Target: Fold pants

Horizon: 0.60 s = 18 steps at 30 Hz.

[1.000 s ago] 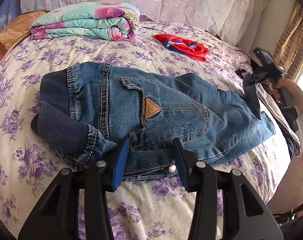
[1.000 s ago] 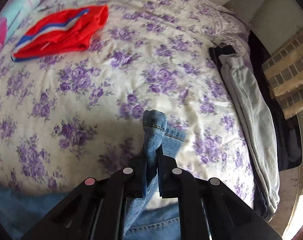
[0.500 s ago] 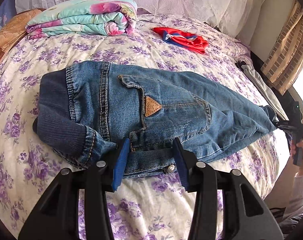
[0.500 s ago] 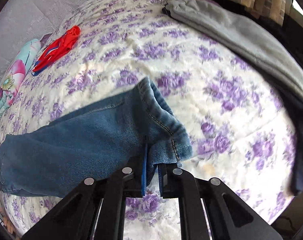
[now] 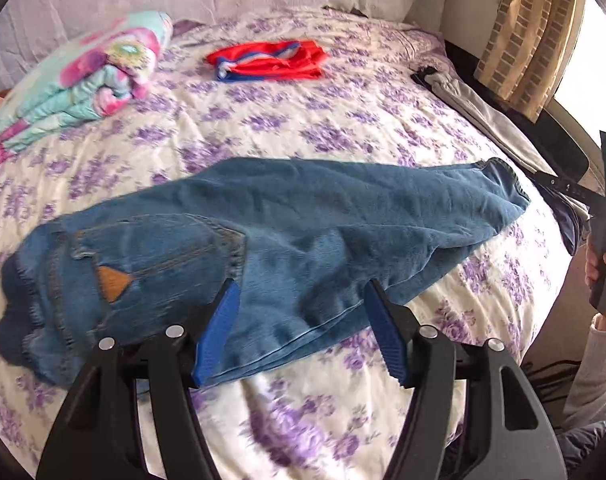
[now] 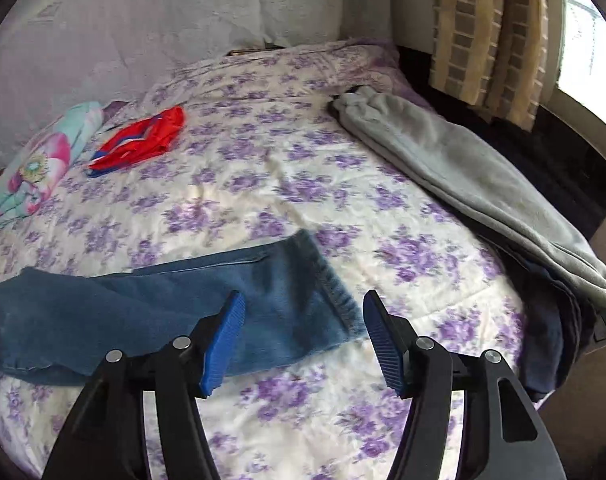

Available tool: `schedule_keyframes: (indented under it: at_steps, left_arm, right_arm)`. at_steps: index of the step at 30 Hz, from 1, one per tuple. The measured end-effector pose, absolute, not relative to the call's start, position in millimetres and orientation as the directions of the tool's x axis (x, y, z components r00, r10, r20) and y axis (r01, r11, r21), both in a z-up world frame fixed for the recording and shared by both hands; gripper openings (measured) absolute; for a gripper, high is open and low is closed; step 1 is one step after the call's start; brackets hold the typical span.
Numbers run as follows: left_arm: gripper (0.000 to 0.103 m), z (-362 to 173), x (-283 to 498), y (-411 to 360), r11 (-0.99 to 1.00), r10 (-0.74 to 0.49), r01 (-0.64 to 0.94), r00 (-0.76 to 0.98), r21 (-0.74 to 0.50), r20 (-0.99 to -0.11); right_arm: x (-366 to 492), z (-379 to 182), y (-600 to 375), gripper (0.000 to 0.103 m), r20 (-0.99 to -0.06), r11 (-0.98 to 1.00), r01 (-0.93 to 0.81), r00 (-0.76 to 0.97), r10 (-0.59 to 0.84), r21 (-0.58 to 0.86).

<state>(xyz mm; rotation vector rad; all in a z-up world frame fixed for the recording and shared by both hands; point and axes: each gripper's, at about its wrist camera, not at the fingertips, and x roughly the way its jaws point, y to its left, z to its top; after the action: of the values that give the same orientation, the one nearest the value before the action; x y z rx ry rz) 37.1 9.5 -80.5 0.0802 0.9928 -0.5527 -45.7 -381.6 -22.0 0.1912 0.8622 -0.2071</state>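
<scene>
**Ana:** Two grippers, both with jaws that have just been opening. The left gripper [image 5: 299, 330] stands with its blue pads apart above the near edge of the blue denim jeans [image 5: 287, 236], gripping nothing. The right gripper [image 6: 303, 338] has let the leg hem go; its pads stand apart over the cuff, clear of the cloth.

**Ben:** And where are the jeans?

**Ana:** Stretched out flat along the near side of the bed's white quilt with purple flowers [image 5: 343, 120], already doubled leg over leg, ribbed waistband to the left in the left wrist view, hems to the right. Behind them lie a red garment with blue and white trim [image 5: 269, 60] and a folded pastel floral blanket [image 5: 87, 80], well apart from the denim. Grey sweatpants [image 6: 463, 176] run along the far right edge.

**Ben:** How will they handle?

**Ana:** Denim looks thick and fairly heavy, I judge, limp yet with enough body to hold a crease. It should not slip in ribbed pads. I would pinch the stitched hem corners, where the layers are firm, and carry them over to the waistband. Catching only the top layer is the risk.
</scene>
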Motion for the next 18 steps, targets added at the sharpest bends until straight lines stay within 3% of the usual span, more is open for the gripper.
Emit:
schedule_keyframes:
  at_steps: [3, 7, 9, 11, 15, 17, 18]
  left_arm:
    - [0.063, -125, 56, -6, 0.853, -0.402, 0.461, 0.284, -0.243, -0.871]
    - [0.061, -131, 44, 8, 0.832, -0.453, 0.477, 0.287, -0.284, -0.844]
    - [0.055, -132, 41, 21, 0.823, -0.485, 0.469, 0.282, -0.322, -0.828]
    - [0.037, -134, 41, 31, 0.83, -0.488, 0.446, 0.286, -0.337, -0.825]
    - [0.034, -134, 45, 39, 0.827, -0.508, 0.421, 0.277, -0.372, -0.815]
    - [0.034, -133, 44, 37, 0.831, -0.5, 0.424, 0.287, -0.36, -0.817]
    - [0.034, -133, 42, 37, 0.832, -0.497, 0.429, 0.292, -0.353, -0.817]
  right_arm:
    - [-19, -26, -338, 0.062, -0.796, 0.979, 0.093, 0.599, 0.089, 0.179]
    - [22, -20, -254, 0.062, -0.797, 0.987, -0.122, 0.584, 0.153, 0.1]
    - [47, -15, -210, 0.062, -0.788, 0.96, -0.273, 0.577, 0.216, 0.063]
    - [73, -11, -168, 0.062, -0.773, 0.918, -0.397, 0.577, 0.264, 0.018]
    - [125, -26, -99, 0.062, -0.81, 0.826, -0.559, 0.515, 0.279, -0.071]
    - [148, -45, -78, 0.057, -0.862, 0.789, -0.613, 0.416, 0.289, -0.032]
    - [157, -55, -70, 0.048, -0.88, 0.78, -0.626, 0.383, 0.279, -0.025]
